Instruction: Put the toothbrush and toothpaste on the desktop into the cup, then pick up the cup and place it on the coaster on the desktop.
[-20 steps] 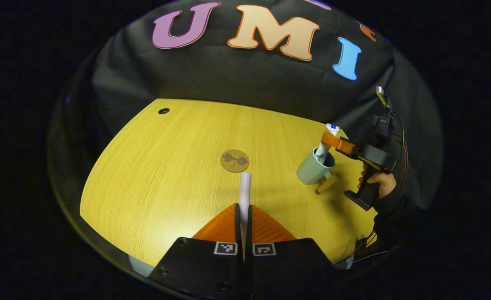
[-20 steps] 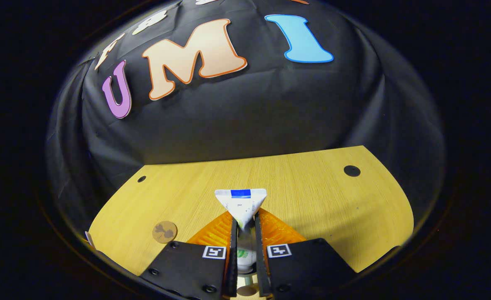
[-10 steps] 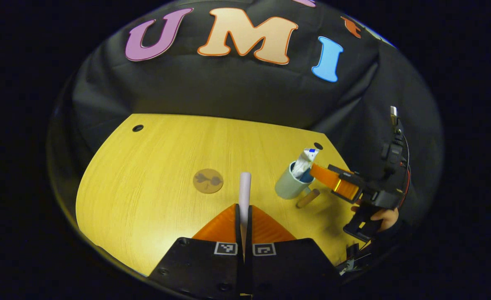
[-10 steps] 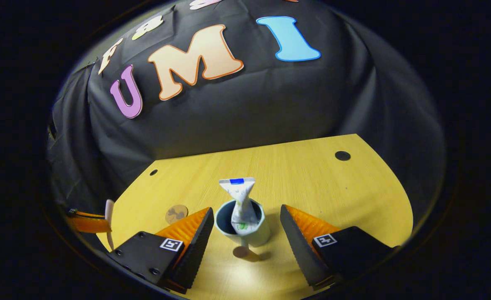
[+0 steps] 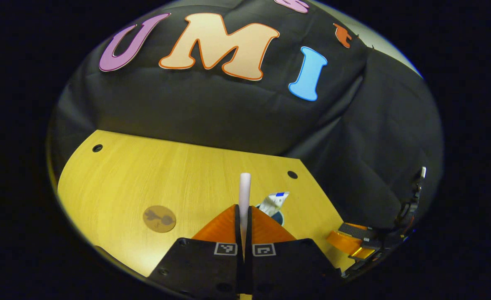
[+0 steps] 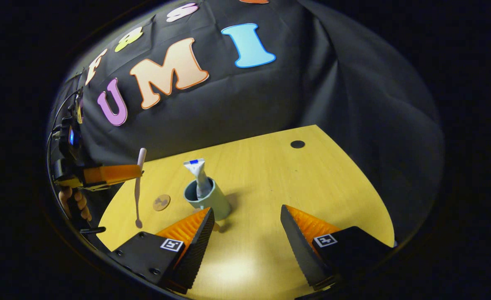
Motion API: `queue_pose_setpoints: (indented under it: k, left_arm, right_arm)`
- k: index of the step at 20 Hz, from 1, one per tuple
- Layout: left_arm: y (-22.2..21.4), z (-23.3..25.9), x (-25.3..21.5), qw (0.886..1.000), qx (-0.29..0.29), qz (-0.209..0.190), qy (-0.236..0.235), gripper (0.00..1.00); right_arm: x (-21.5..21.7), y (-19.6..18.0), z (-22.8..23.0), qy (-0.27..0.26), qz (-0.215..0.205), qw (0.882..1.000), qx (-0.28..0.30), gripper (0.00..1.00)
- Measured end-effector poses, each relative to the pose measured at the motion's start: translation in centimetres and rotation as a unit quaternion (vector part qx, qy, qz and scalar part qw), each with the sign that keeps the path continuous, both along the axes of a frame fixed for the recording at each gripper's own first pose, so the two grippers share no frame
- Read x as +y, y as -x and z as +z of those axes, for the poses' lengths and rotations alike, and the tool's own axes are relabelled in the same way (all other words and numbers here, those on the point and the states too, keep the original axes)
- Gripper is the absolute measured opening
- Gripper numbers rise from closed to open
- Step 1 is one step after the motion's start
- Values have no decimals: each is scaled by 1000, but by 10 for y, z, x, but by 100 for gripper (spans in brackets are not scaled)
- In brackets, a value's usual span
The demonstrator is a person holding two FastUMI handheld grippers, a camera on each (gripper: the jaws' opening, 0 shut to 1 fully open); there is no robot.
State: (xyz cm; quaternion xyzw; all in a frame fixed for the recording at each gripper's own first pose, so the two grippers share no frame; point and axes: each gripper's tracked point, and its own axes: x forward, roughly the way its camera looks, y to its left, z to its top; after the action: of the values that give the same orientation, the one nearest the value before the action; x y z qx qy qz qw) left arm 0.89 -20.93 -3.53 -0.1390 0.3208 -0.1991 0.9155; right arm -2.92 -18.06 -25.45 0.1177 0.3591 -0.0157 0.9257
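My left gripper (image 5: 244, 208) is shut on a white toothbrush (image 5: 244, 191), which sticks up straight between its fingers. Just behind its right finger peeks the toothpaste tube (image 5: 274, 202) standing in the cup. In the right gripper view the pale green cup (image 6: 210, 201) stands on the wooden table with the toothpaste (image 6: 199, 176) upright in it. My right gripper (image 6: 247, 211) is open, low over the table, a little in front of the cup and to its right. The left gripper (image 6: 118, 173) hangs left of the cup, holding the toothbrush (image 6: 138, 189) vertical above the table. The round brown coaster (image 6: 161, 202) lies left of the cup.
The coaster (image 5: 159, 218) lies on the yellow wooden table (image 5: 154, 171) to the left of my left fingers. Cable holes (image 5: 292, 174) (image 6: 297, 144) sit near the table's far edge. A hand (image 6: 73, 203) holds the left gripper. The right gripper (image 5: 354, 245) shows at the lower right.
The right gripper opened, left the toothpaste standing in the cup and drew back. The left gripper carried the toothbrush over toward the cup.
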Motion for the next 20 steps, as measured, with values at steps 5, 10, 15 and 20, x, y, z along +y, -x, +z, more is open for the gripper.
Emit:
queue_pose_setpoints:
  k: [5,10,15,20]
  left_arm:
    - [-37,11,-28,998,-39,33,43,0]
    - [-64,8,-46,993,-77,64,54,0]
    - [-69,-14,-46,992,-86,87,42,0]
    - [-52,-19,-46,990,-104,92,28,0]
  right_arm:
    - [-27,20,7,0,-23,1000,2,97]
    - [-36,28,5,1,-20,1000,7,97]
    - [-38,33,-2,-2,-16,1000,14,97]
    - [-31,22,-5,-7,-5,1000,17,97]
